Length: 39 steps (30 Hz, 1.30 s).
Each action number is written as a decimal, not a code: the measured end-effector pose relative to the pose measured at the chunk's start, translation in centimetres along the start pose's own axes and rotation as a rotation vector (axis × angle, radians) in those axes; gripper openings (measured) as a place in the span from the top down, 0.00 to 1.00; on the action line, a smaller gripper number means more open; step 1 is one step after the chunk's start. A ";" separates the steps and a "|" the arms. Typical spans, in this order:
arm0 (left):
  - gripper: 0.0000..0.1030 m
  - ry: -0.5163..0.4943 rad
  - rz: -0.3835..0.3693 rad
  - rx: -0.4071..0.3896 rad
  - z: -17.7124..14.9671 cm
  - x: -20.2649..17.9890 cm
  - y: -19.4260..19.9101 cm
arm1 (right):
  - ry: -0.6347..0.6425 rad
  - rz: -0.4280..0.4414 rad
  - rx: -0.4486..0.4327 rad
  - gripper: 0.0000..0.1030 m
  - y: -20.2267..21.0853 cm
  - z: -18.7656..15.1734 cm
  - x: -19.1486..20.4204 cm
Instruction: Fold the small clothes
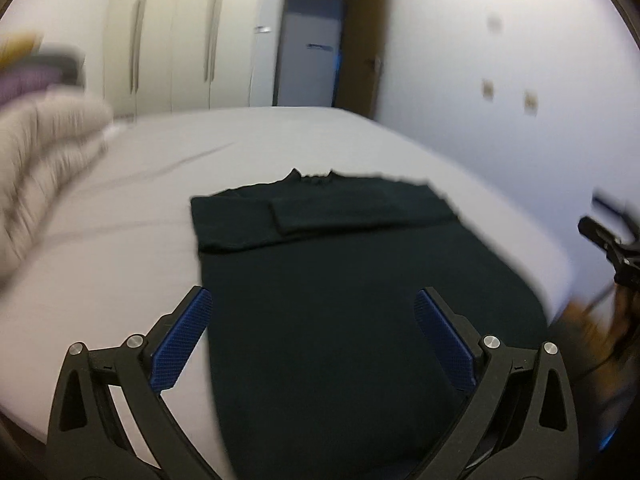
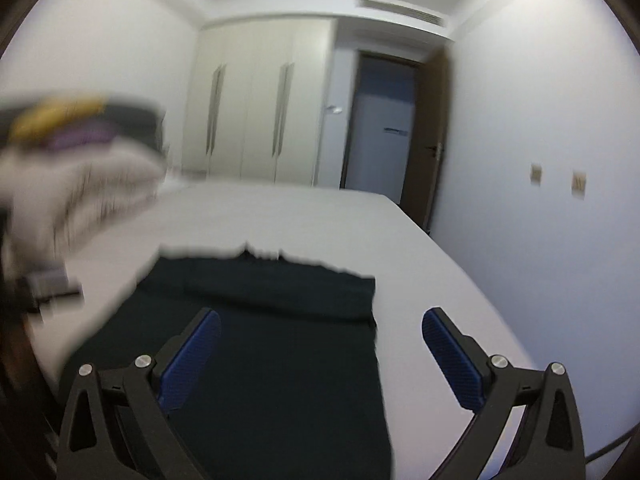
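Observation:
A dark green-black garment (image 1: 340, 304) lies flat on the white bed (image 1: 140, 216), its sleeves folded in across the far end near the collar. My left gripper (image 1: 314, 300) is open and empty, hovering over the garment's near left part. My right gripper (image 2: 322, 320) is open and empty, above the garment (image 2: 272, 352) at its right edge; one blue pad (image 2: 192, 356) is over the cloth, the other over the bed sheet (image 2: 420, 264). The right gripper also shows at the right edge of the left wrist view (image 1: 612, 244). Both views are motion-blurred.
A pile of pale, purple and yellow clothes (image 1: 44, 136) sits at the bed's left, also in the right wrist view (image 2: 76, 168). A white wardrobe (image 1: 176, 40) and a doorway (image 1: 312, 40) stand beyond the bed. A wall (image 2: 540, 140) runs along the right.

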<state>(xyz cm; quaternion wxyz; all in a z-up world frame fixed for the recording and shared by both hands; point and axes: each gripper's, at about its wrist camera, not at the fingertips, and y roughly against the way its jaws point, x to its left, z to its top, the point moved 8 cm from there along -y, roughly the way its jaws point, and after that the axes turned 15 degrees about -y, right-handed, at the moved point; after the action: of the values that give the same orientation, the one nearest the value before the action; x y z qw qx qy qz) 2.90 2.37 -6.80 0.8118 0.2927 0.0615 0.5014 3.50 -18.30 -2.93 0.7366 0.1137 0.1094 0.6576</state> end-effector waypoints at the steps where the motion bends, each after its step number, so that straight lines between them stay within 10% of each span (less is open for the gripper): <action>1: 0.00 -0.119 0.017 0.021 -0.7 -1.5 0.4 | 0.052 -0.014 0.007 0.00 0.1 -1.2 0.5; 7: 0.00 -0.683 0.126 0.147 -8.0 -7.7 1.5 | 0.330 -0.037 0.054 0.08 0.9 -8.6 3.5; 14: 0.00 -0.972 0.103 0.231 -15.1 -11.4 1.6 | 0.385 0.011 0.081 0.08 0.4 -11.3 5.0; 22: 0.00 -1.270 0.281 0.295 -20.4 -12.2 -1.3 | 0.330 0.020 0.110 0.08 -0.2 -11.9 5.1; 28: 0.03 -1.231 0.417 0.222 -19.0 -10.7 -0.7 | 0.324 0.011 0.119 0.08 -0.2 -11.9 4.8; 39: 0.59 -1.069 0.406 0.104 -16.9 -8.5 2.9 | 0.469 0.016 0.174 0.10 0.4 -14.0 4.0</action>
<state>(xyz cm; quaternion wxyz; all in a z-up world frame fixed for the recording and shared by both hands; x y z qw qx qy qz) -10.11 3.06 -20.75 0.6021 0.5510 -0.3906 0.4257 -0.80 -13.91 -16.19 0.6735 0.0221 0.3327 0.6598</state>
